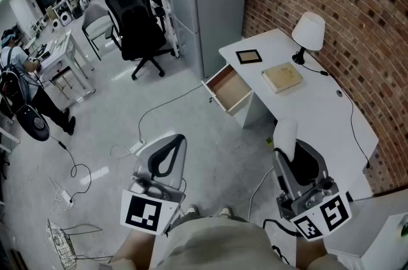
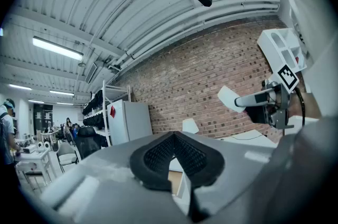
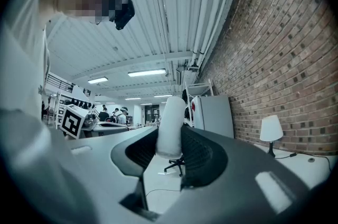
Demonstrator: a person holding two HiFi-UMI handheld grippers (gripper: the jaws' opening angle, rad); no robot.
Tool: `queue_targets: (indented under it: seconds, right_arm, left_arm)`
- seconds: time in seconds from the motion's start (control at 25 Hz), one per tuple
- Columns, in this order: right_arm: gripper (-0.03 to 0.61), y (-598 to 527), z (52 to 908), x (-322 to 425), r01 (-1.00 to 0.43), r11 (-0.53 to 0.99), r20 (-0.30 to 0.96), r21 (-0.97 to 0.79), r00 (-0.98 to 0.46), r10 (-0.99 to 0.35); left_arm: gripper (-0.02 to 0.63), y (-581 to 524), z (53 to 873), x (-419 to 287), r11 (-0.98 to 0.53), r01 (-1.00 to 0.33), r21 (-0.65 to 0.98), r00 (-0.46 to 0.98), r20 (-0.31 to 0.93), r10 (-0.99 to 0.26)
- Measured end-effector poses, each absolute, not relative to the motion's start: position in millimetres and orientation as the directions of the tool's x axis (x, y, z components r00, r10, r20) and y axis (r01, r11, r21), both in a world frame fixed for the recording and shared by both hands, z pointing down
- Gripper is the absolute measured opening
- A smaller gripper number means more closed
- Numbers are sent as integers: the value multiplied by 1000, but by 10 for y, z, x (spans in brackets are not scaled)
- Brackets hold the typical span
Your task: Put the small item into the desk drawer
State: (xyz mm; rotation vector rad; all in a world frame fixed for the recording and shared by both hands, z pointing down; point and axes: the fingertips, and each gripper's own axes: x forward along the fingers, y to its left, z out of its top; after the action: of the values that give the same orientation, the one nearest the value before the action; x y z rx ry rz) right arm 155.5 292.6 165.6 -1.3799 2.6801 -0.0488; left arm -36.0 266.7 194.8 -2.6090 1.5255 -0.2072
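Note:
My right gripper is shut on a small white item, which stands up between the jaws. It hangs low at the right, short of the white desk. The desk drawer stands pulled open, with a bare wooden inside, well ahead of both grippers. My left gripper is at the lower left over the floor, its jaws shut with nothing between them. The left gripper view shows the right gripper off to the side with the white item in it.
On the desk sit a white lamp, a tan book and a black frame. A brick wall backs it. A black office chair, a grey cabinet, floor cables and a person lie beyond.

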Motion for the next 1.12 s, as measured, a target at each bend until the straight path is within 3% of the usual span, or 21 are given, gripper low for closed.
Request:
queue_targets:
  seconds: [0.28, 1.12]
  right_arm:
    - [138, 2936, 1646, 1658, -807, 586, -101, -71, -579, -809]
    - [138, 2615, 1882, 1821, -782, 611, -87, -122, -605, -791]
  left_arm:
    - [2, 2694, 1865, -259, -484, -862, -150, 487, 23, -873]
    - [3, 2444, 2167, 19, -513, -848, -135, 509, 66, -858]
